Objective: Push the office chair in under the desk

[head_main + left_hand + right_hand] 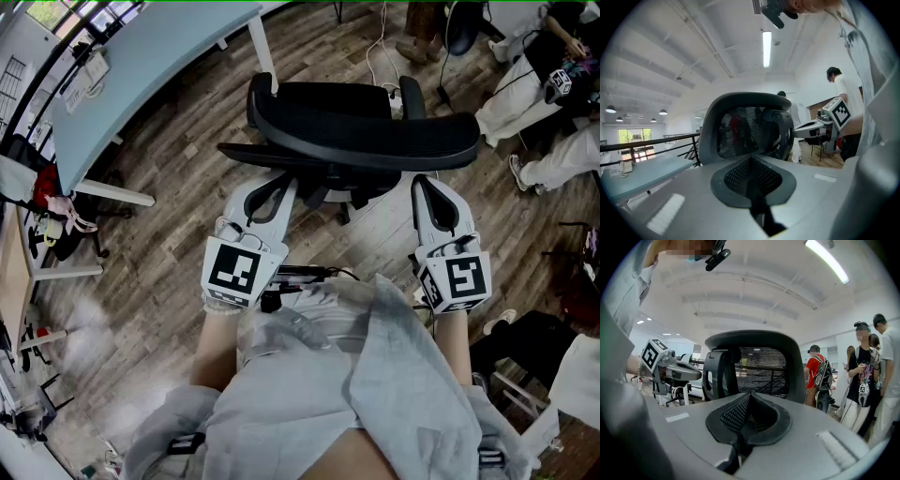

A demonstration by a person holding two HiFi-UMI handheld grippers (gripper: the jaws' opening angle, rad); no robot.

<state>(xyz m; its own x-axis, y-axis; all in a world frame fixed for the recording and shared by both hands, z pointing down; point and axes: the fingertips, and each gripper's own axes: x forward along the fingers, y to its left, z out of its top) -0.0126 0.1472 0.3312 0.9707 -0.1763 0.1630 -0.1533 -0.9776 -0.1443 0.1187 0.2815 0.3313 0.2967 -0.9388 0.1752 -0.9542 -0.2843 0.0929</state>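
A black office chair [330, 101] stands on the wood floor, its seat toward the light blue desk [141, 66] at the upper left. Its curved mesh backrest [375, 142] faces me. My left gripper [273, 188] is shut with nothing in it, its tips right at the backrest's left part. My right gripper [427, 190] is also shut and holds nothing, its tips at the backrest's right end. I cannot tell whether either touches. In the left gripper view the backrest [745, 129] rises just beyond the closed left gripper [750, 164]. The right gripper view shows the backrest [759, 366] past the right gripper [747, 413].
White desk legs [264, 52] stand just left of the chair. Cables and a power strip [384, 66] lie on the floor behind it. Seated people [553, 159] are at the upper right. Another desk with clutter [19, 272] lines the left edge. A railing [651, 143] runs behind the desk.
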